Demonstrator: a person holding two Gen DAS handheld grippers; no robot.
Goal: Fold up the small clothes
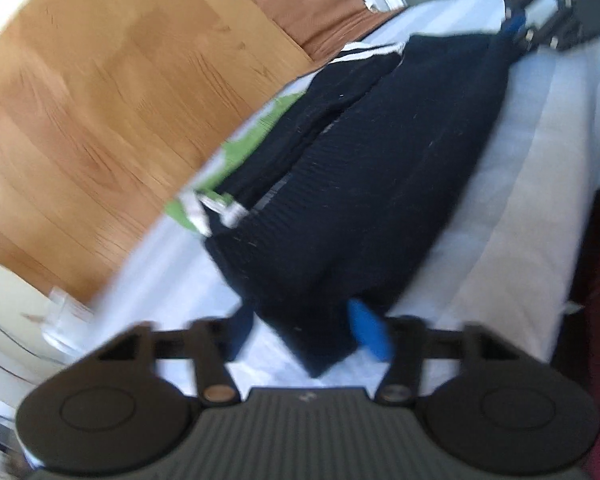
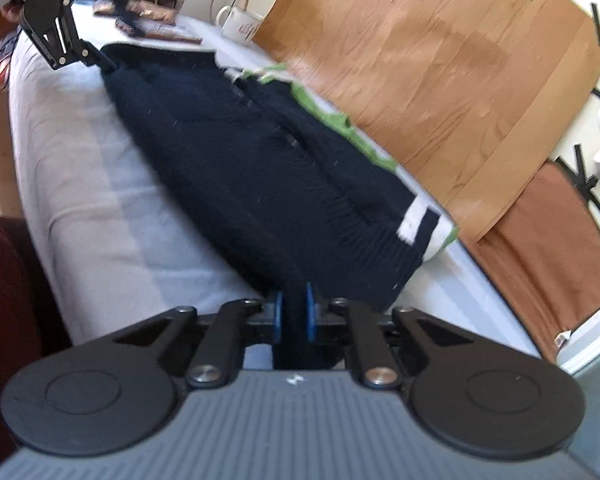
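A dark navy knit sweater (image 1: 372, 184) with green and white trim lies stretched on the white-covered table (image 1: 520, 184). In the left wrist view my left gripper (image 1: 308, 336) stands wide, with sweater cloth lying between its blue pads (image 1: 370, 332). My right gripper (image 1: 516, 28) shows at the top right, pinching the sweater's far corner. In the right wrist view the sweater (image 2: 260, 168) runs away from my right gripper (image 2: 294, 312), whose blue pads (image 2: 310, 312) are shut on a bunched corner. My left gripper (image 2: 112, 66) is at the far end, at the other corner.
A wooden floor (image 1: 112, 112) lies beyond the table edge, with a brown mat (image 1: 320, 8). In the right wrist view a white mug (image 2: 240, 24) and flat packets (image 2: 156, 28) sit at the far end of the table (image 2: 76, 160).
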